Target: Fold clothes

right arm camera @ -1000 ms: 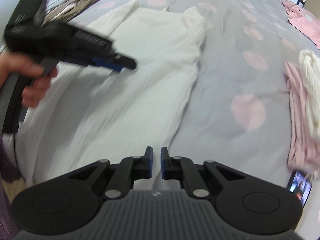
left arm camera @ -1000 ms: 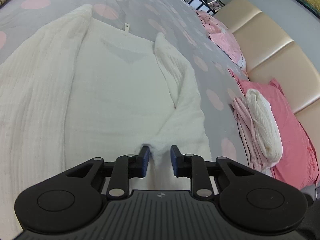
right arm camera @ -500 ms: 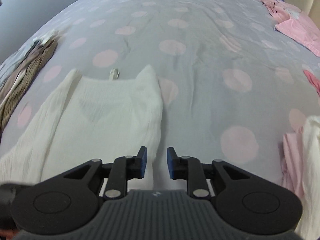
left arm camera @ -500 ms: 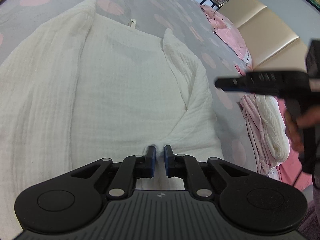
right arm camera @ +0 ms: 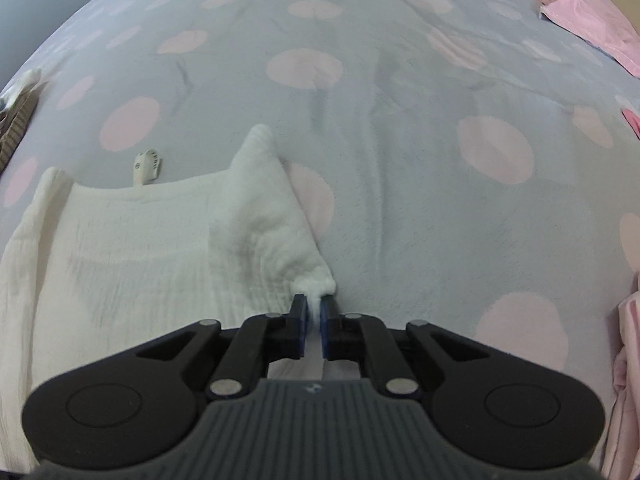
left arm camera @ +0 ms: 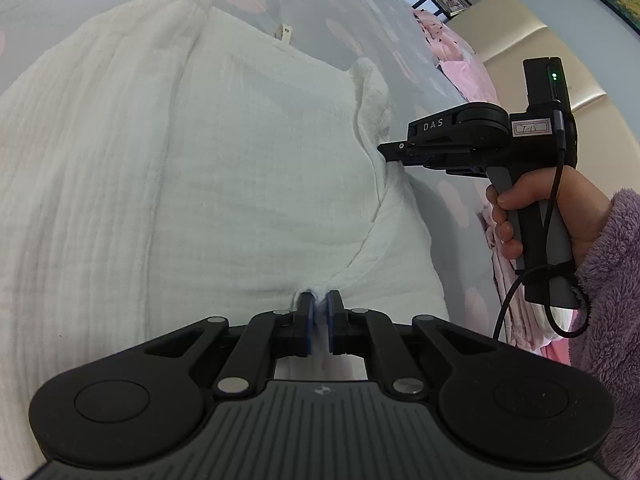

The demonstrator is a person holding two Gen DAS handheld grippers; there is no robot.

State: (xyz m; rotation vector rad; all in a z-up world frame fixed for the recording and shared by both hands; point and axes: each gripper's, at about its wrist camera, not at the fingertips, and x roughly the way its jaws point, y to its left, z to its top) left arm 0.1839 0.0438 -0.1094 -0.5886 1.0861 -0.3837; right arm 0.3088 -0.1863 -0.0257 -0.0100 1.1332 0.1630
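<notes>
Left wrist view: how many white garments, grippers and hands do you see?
White garment: 1
Grippers: 2 (left gripper, jaws closing with the garment between; right gripper, shut on its edge)
Hand: 1
Total: 4

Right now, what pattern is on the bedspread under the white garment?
Grey bedspread with large pale pink dots, clearest in the right wrist view.

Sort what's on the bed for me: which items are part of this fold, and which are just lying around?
In the job:
- white garment, spread flat on the bedspread
- left tongs, shut on its near edge
- right tongs, shut on its side edge

Lying about:
- pink clothes at the far corner
- striped brown fabric at the left edge
- pale pink pile on the right
</notes>
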